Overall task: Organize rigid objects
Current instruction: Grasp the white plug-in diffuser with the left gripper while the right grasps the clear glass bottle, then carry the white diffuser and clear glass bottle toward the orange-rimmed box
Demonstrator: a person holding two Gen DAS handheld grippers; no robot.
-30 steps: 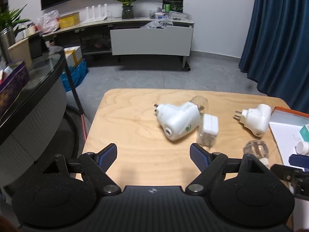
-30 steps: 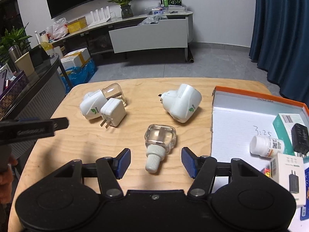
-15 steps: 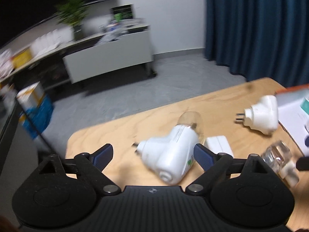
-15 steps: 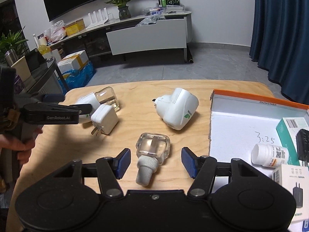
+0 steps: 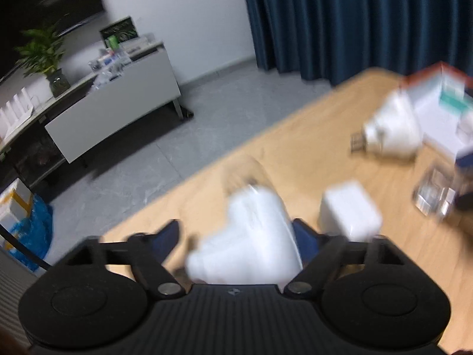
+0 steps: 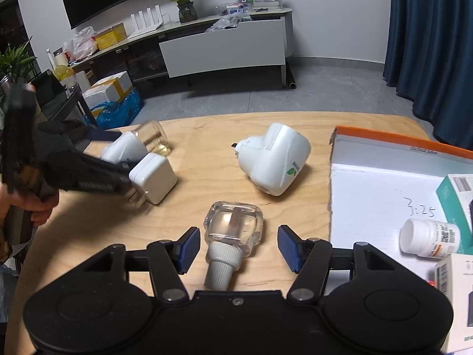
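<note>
Left gripper [image 5: 236, 236] has advanced, wide around the white vaporizer [image 5: 251, 236]; right gripper [image 6: 238, 247] wide.

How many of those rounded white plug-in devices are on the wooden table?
2. One rounded white plug-in device lies mid-table beside the orange-edged box. The other, with a clear bottle attached, lies at the left between the left gripper's open fingers. None seems hidden.

Left wrist view smearing with motion blur; white plug-in unit [image 5: 251, 236] hiding left gripper [image 5: 236, 239] contact; black box [image 6: 470, 310] running off right edge; bottle label [image 6: 443, 241] staying unreadable
</note>
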